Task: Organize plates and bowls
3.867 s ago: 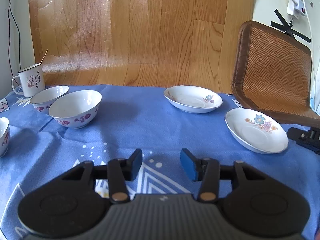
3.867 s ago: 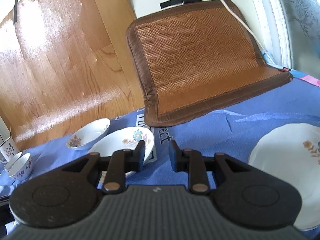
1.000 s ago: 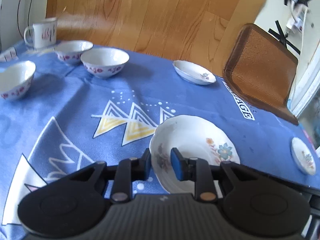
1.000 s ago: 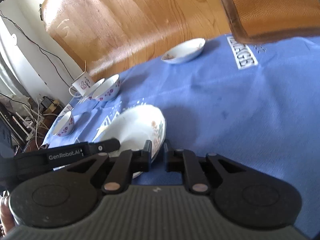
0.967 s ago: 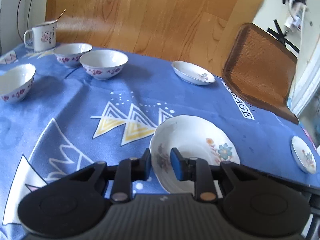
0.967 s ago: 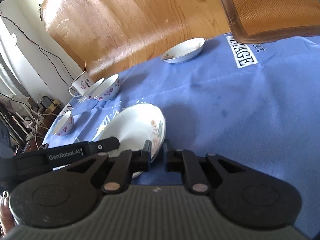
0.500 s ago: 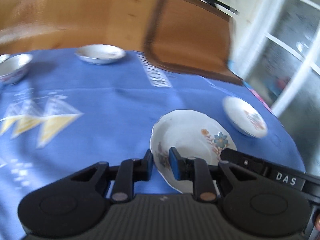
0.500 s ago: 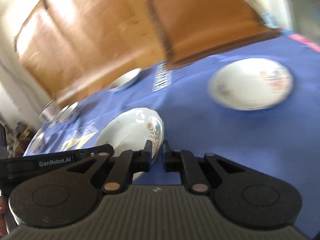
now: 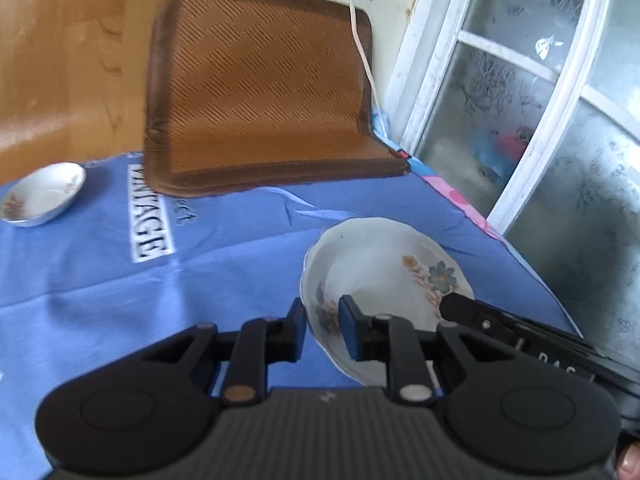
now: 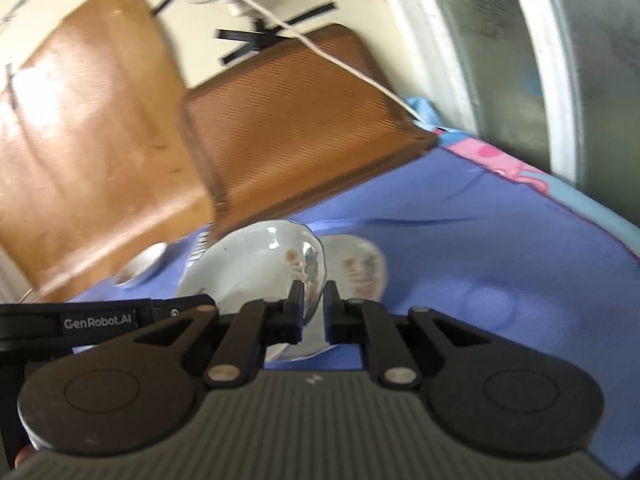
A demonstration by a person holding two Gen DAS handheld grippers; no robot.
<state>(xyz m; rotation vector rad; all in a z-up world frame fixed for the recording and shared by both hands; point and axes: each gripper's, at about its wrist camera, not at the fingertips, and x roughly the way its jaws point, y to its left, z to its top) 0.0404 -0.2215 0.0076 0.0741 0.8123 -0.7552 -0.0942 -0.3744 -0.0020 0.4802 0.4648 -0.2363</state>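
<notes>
Left claw [image 9: 322, 312] clamped on the near-left rim of a flowered plate [image 9: 384, 276]; right claw [image 10: 311, 300] clamped on the opposite rim of the same plate [image 10: 256, 268]. Plate thus pinched from both sides, carried clear of the blue tabletop [image 9: 224, 248], tilted a little.

Directly beyond the right claw, just past the held rim and slightly to its right: a second flowered plate [image 10: 360, 266] lying flat on the cloth. Probably the stacking target, so the coming move turns on that one relation: held plate almost above and slightly left of the resting one, needing a short carry forward-right and a level descent. Right claw nearer to that target than the left. No long axis to speak of, both plates being round; only the tilt to flatten before lowering.

Well off to the left of both claws, near the wooden panel: a small dish [image 9: 42, 194], also seen blurred from the right wrist [image 10: 142, 264]. Ahead, a woven brown mat [image 9: 260, 100] propped against the wall.

Left wrist view: plate's painted inside and the right claw's arm crossing in from the right, yet nothing of the resting plate, hidden beneath the held one. Right wrist view: resting plate in plain sight, plus the left claw's arm at the left edge.
</notes>
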